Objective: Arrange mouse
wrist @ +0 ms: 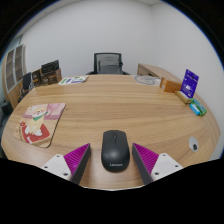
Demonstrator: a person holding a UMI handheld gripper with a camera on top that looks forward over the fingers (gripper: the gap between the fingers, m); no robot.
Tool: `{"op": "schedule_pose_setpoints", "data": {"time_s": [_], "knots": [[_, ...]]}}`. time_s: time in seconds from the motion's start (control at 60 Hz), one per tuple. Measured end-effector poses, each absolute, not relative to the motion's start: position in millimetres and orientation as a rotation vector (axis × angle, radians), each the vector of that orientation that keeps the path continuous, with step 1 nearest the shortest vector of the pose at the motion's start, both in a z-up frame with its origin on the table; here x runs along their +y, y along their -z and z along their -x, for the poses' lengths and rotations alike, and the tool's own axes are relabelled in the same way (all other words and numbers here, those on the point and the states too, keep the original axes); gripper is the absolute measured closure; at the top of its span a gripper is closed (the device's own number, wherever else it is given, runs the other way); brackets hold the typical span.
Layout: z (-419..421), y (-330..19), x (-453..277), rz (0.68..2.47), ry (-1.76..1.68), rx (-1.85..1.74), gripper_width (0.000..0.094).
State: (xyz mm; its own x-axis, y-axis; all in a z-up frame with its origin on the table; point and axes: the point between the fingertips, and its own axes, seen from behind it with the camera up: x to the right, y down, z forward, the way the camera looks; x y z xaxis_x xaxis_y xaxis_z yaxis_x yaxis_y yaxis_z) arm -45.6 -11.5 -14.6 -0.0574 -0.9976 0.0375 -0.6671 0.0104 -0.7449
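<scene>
Mouse (114, 147), black, resting on wooden table (120, 105), between open claw (113, 160) fingers, untouched

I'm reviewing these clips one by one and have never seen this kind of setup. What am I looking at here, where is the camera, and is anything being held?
This is a handheld gripper that a person carries; no robot arm is involved. The single picture comes from a wide-angle camera riding on it, looking forward along its two fingers, whose magenta pads show at the bottom.

A black computer mouse rests on the round light wooden table, between the open jaws with a gap at each side, so nothing is gripped yet.

Also on the table: a mouse mat with a cartoon print off beside the left finger, and a purple box at the far right edge. A black office chair stands beyond the table.
</scene>
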Motion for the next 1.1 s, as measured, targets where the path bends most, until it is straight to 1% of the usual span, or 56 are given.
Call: {"op": "schedule_pose_setpoints", "data": {"time_s": [0.117,0.183,0.217,0.233,0.283,0.317,0.383,0.55,0.633,0.683,0.783,0.85,0.917,1.017,1.1], "knots": [[38,15,-14,1.703,0.828,1.779,0.0065],[36,16,-14,1.701,0.822,1.782,0.0082],[35,17,-13,1.701,0.813,1.781,0.013],[35,17,-12,1.702,0.807,1.78,0.0171],[34,18,-15,1.704,0.809,1.783,0.0315],[33,18,-16,1.706,0.815,1.784,0.0439],[32,18,-15,1.689,0.804,1.796,0.0468],[32,17,-17,1.675,0.808,1.806,0.0622],[32,14,-18,1.69,0.831,1.814,0.065],[34,11,-17,1.701,0.834,1.824,0.065],[34,-19,-13,1.663,0.868,1.822,0.065],[29,-53,-4,1.607,0.882,1.81,0.065],[21,-87,8,1.588,0.904,1.782,0.065],[2,-132,47,1.578,0.899,1.717,0.065],[-16,-156,94,1.583,0.88,1.644,0.065]]}}
